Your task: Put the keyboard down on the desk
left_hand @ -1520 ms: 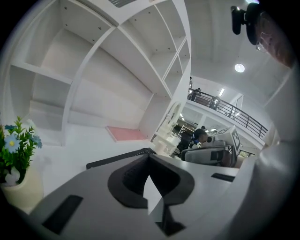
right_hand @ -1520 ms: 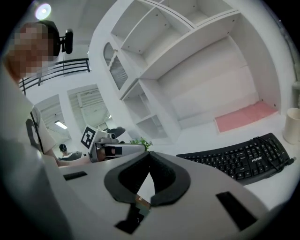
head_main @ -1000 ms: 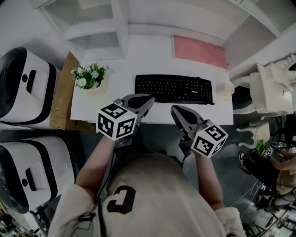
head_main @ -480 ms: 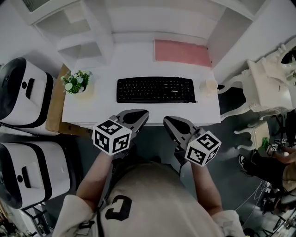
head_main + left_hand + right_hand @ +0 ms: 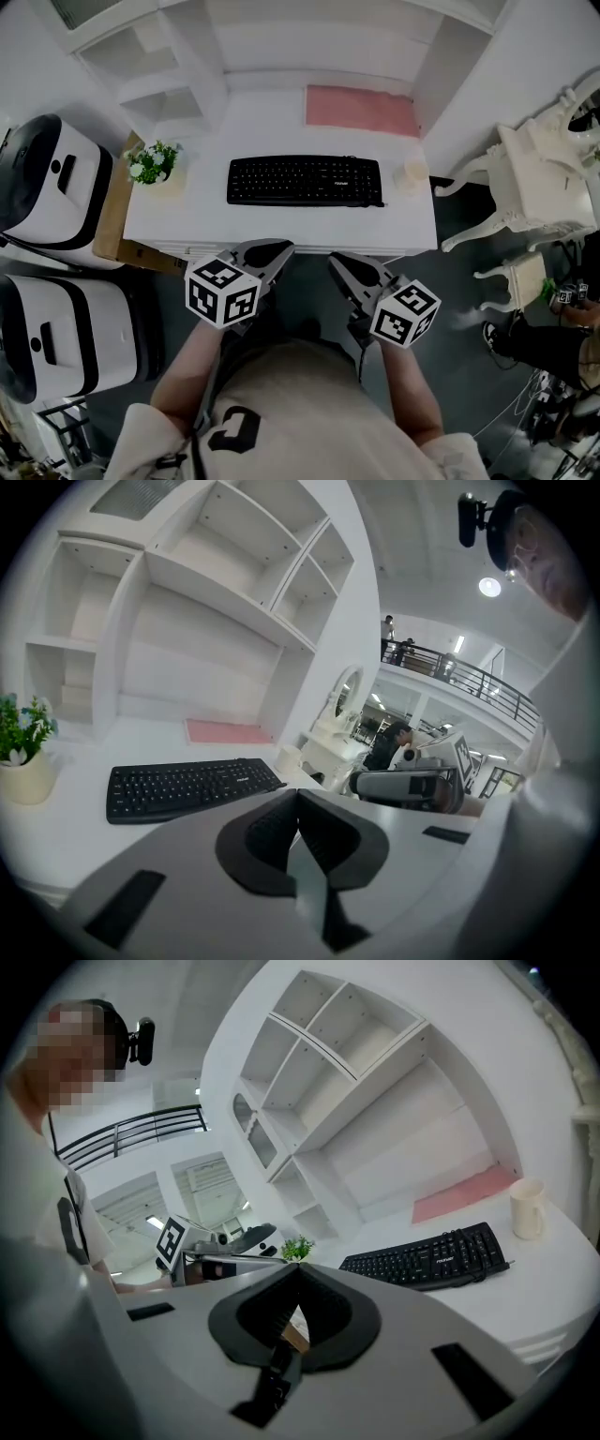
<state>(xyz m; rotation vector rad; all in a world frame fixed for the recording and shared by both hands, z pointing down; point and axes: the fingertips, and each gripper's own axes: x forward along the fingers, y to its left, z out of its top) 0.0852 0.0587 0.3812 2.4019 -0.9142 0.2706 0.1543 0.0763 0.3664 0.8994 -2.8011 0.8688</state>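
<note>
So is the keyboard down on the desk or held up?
Down: the keyboard lies flat on the desk; left gripper and right gripper hold nothing.

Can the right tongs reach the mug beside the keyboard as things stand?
Probably yes. The right tongs hang just off the near edge of the desk, and only bare desktop lies between them and the mug. They are shut, so they would have to open first.

The keyboard (image 5: 304, 181) is black matt plastic. The tabletop (image 5: 281, 225) is smooth and white with a soft sheen, like the shelves (image 5: 178, 56) behind it. The pink mat (image 5: 361, 109) looks matt. The left claw (image 5: 275, 247) and right claw (image 5: 337, 262) are smooth grey plastic with dark ribbed pads (image 5: 267, 836). The box (image 5: 111, 211) looks like plain brown cardboard.
</note>
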